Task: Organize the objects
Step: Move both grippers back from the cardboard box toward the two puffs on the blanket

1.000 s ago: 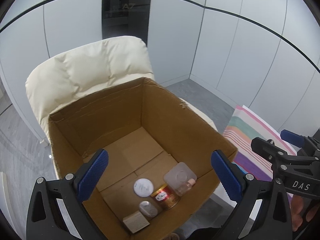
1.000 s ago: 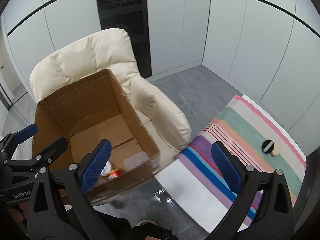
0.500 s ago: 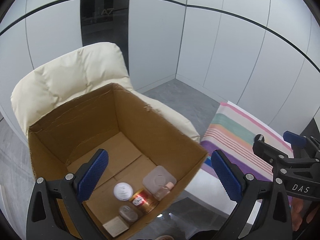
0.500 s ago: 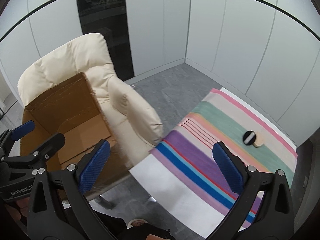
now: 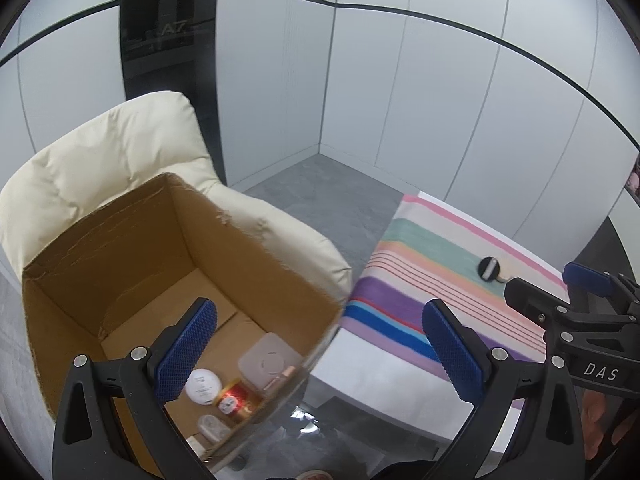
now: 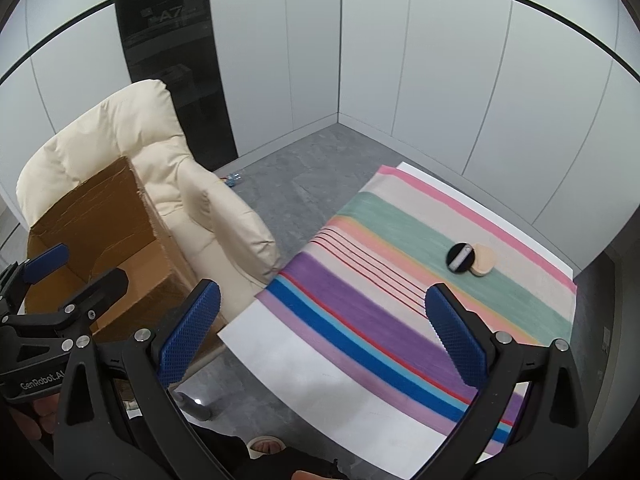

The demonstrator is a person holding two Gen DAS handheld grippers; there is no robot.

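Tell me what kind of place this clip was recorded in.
Probably a staged indoor room or studio, not a lived-in home: plain white panelled walls, a cream armchair holding a cardboard box, and a striped-cloth table.

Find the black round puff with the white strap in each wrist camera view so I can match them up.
Left wrist: black puff at right of centre, on the cloth's green stripe.
Right wrist: black puff right of centre, overlapping a beige puff.
Shared landmark: the striped cloth.

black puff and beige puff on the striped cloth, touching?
Touching. The right wrist view shows the black puff overlapping the edge of the beige puff, with no gap between them on the striped cloth.
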